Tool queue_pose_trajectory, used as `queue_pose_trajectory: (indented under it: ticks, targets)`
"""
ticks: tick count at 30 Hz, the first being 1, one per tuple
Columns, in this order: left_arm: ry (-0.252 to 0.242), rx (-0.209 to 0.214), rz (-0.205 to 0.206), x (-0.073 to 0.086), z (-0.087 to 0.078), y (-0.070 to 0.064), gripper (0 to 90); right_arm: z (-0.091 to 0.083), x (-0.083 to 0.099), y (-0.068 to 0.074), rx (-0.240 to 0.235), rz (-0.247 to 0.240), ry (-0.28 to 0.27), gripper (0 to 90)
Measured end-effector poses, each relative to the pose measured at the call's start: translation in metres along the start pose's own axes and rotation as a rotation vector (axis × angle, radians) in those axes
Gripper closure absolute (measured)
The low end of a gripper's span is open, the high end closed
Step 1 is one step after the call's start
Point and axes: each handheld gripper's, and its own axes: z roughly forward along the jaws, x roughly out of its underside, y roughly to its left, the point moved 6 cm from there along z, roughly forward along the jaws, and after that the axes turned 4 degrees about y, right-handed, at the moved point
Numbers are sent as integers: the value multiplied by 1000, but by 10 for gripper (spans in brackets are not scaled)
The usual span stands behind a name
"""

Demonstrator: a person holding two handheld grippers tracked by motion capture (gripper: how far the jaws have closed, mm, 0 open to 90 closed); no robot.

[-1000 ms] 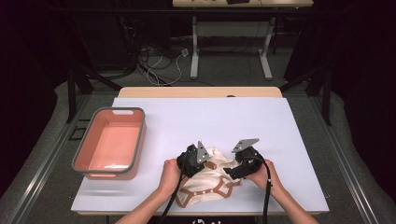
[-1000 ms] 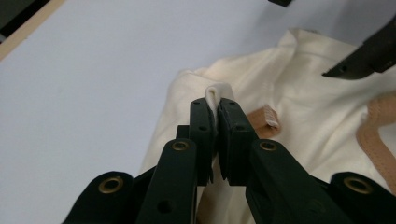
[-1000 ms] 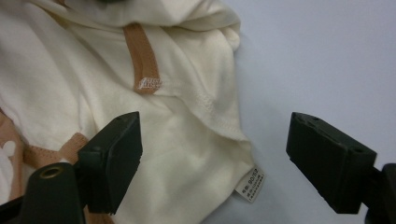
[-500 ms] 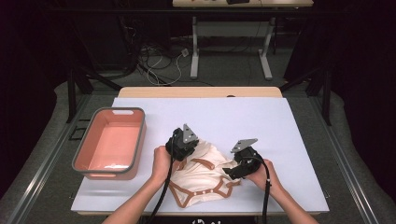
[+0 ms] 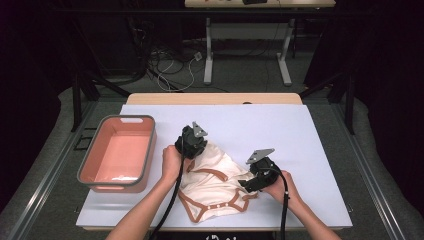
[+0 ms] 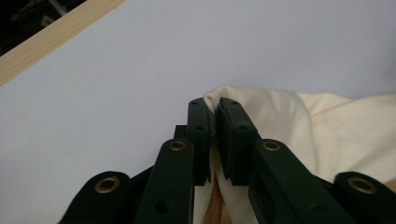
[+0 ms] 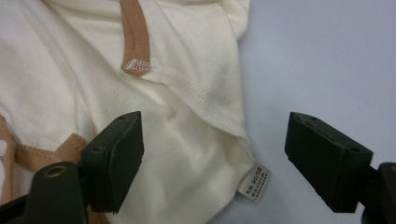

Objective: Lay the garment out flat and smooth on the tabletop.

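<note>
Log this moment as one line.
left claw: shut on garment | right claw: open over garment edge | bin: left

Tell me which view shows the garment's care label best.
The right gripper view: the small white care label hangs at the cream garment's edge, between the open right gripper jaws. The high view shows the whole garment, label too small. The left gripper view shows pinched fabric.

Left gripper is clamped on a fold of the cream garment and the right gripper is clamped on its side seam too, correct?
Not quite. The left gripper is shut on the cream garment, but the right gripper stands open, jaws wide apart over the seam by the label, as the right gripper view shows.
</note>
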Motion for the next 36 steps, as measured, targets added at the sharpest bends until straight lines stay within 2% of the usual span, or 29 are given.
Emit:
queue_pose_trajectory:
  ticks: [1,3,7,10,12,13,14,17,24,36]
  targets:
    - [18,1,-21,0,6,4,819,1,0,0,0,-7,-1,196]
    - [21,-4,-32,1,9,6,818,1,0,0,2,-8,8,196]
    - [53,-22,-68,4,17,14,730,0,0,1,-2,-4,2,197]
    - [66,-13,-92,8,16,17,601,0,0,1,-1,-8,1,197]
    - [65,-10,-95,9,15,17,517,0,-1,1,-3,-10,2,198]
    - [70,-9,-103,10,13,16,517,0,-1,1,-3,-10,2,198]
    - [70,-2,-106,11,12,15,470,0,-1,1,-1,-10,-1,198]
    - [64,19,-100,16,6,9,374,-1,-2,2,-2,-13,-4,200]
    - [47,84,-89,28,-9,-5,296,2,-4,5,-8,-22,-3,206]
    - [37,107,-65,50,-26,-17,202,2,-5,8,-7,-29,-8,226]
